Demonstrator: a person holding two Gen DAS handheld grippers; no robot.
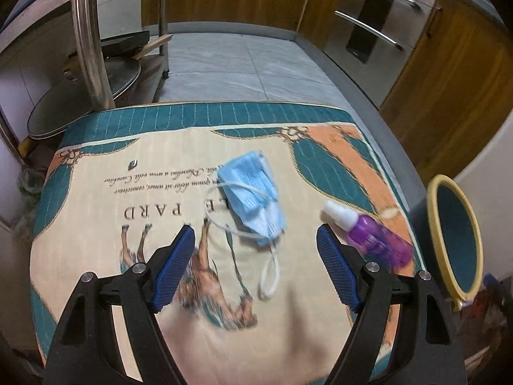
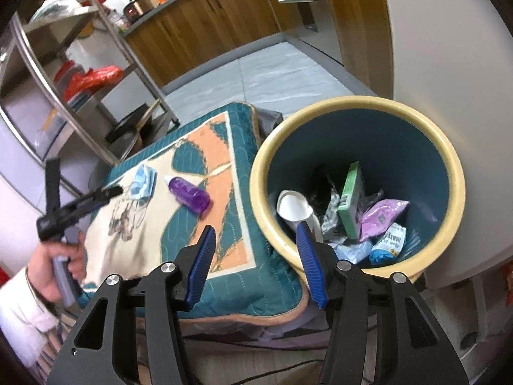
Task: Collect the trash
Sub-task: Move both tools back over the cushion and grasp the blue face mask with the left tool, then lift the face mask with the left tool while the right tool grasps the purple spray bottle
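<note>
A crumpled blue face mask [image 1: 250, 192] [image 2: 144, 181] lies on a quilted cloth [image 1: 96, 199] with a horse print. My left gripper [image 1: 255, 234] hovers open just above the mask's near end, with nothing between its pads. To the right of the mask, a purple spray bottle [image 1: 375, 237] [image 2: 189, 194] lies on its side. A small grey scrap [image 1: 132, 163] sits far left on the cloth. My right gripper [image 2: 255, 229] is open and empty over the near rim of the yellow-rimmed teal bin [image 2: 352, 104] [image 1: 433, 211]. The bin holds several pieces of trash, among them a green box [image 2: 351, 199].
A metal rack [image 2: 80, 80] [image 1: 86, 48] with pans and red bags stands left of the cloth. Wooden cabinets [image 1: 449, 80] and a grey tiled floor [image 1: 240, 67] lie beyond. A white wall [image 2: 449, 64] is behind the bin. A hand [image 2: 61, 269] holds the left gripper's handle.
</note>
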